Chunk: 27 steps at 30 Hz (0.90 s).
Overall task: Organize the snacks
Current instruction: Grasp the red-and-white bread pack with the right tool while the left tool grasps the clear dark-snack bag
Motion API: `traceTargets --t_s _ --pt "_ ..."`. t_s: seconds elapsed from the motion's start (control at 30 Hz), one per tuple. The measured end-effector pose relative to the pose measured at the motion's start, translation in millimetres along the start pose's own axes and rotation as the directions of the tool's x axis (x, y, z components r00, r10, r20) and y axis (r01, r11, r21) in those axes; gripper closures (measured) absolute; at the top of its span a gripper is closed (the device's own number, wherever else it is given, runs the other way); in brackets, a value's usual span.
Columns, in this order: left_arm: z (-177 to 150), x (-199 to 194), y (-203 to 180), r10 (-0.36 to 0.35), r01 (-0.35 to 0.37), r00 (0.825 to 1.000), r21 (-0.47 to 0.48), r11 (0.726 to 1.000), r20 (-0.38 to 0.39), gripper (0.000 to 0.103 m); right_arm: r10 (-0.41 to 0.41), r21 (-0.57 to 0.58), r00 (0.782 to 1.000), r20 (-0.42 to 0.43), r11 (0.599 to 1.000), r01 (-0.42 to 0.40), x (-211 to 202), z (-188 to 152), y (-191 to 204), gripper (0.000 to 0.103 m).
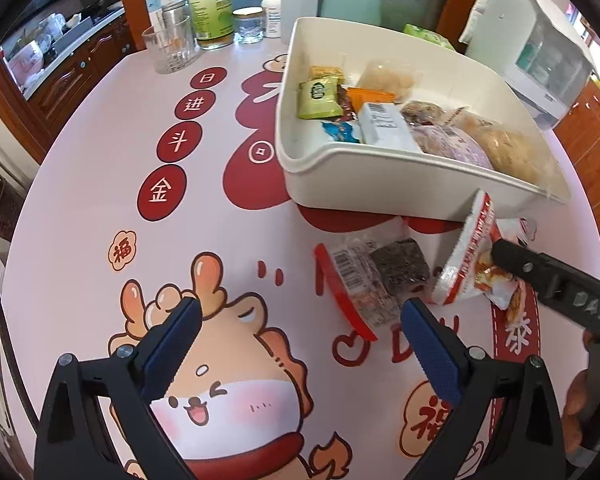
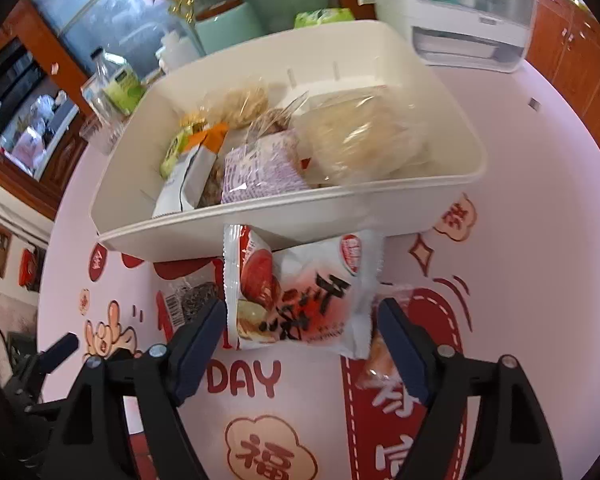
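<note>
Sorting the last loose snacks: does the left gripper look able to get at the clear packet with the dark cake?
Probably yes. The left gripper is open, and the dark cake packet lies uncovered on the table just ahead of its right finger; the red-and-white packet sits beside it, not across it.

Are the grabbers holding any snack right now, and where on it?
Nothing is held. The right gripper stands open around the red-and-white snack packet, pads not pressing it. The left gripper is open and empty.
</note>
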<state>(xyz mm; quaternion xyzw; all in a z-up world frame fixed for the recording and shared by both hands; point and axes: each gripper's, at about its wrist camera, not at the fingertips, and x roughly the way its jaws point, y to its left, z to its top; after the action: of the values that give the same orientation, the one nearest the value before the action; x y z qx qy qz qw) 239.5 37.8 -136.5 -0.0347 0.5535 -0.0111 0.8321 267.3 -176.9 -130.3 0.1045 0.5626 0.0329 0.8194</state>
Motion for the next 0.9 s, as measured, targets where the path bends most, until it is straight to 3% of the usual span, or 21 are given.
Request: traceTargets --t_s 0.2,0.43,0.53,0.6,0.7,0.77,0.9 --pt "5.2 7.9 4.7 -0.007 0.006 1.0 -0.017 1.0 -0.012 0.004 -0.032 -0.023 0.999 -0.042 0.999 0.031 32.5 4.7 8.7 0.021" --pt "9.3 19.2 -6.7 -0.059 0.059 0.998 -0.004 0.998 -0.037 0.004 -0.047 -0.077 0.999 -0.002 0.996 0.047 37.4 4.4 15.4 0.021" --pt "11.6 25.0 -19.5 -0.087 0.09 0.995 0.059 0.994 -0.056 0.004 -0.073 -0.134 0.997 0.002 0.988 0.072 36.0 1.8 20.7 0.031" --pt "12.7 27.7 -30.1 -0.102 0.109 0.993 0.148 0.983 -0.054 0.004 -0.067 -0.148 0.998 -0.001 0.987 0.067 33.3 0.1 20.1 0.038" --pt "13.0 30.0 -44.5 -0.094 0.098 0.995 0.288 0.953 -0.027 0.004 -0.022 -0.116 1.0 -0.021 0.993 0.019 30.0 -0.2 9.6 0.041" --pt "11.9 31.7 -55.2 -0.088 0.083 0.996 0.406 0.91 -0.006 0.004 0.002 -0.09 1.0 -0.028 0.996 -0.004 27.0 -0.5 1.4 0.042" --pt "3.8 34.5 -73.8 -0.08 0.036 0.996 0.609 0.792 0.045 0.004 0.046 -0.042 0.998 -0.043 0.998 -0.048 21.7 -3.0 -13.7 0.044"
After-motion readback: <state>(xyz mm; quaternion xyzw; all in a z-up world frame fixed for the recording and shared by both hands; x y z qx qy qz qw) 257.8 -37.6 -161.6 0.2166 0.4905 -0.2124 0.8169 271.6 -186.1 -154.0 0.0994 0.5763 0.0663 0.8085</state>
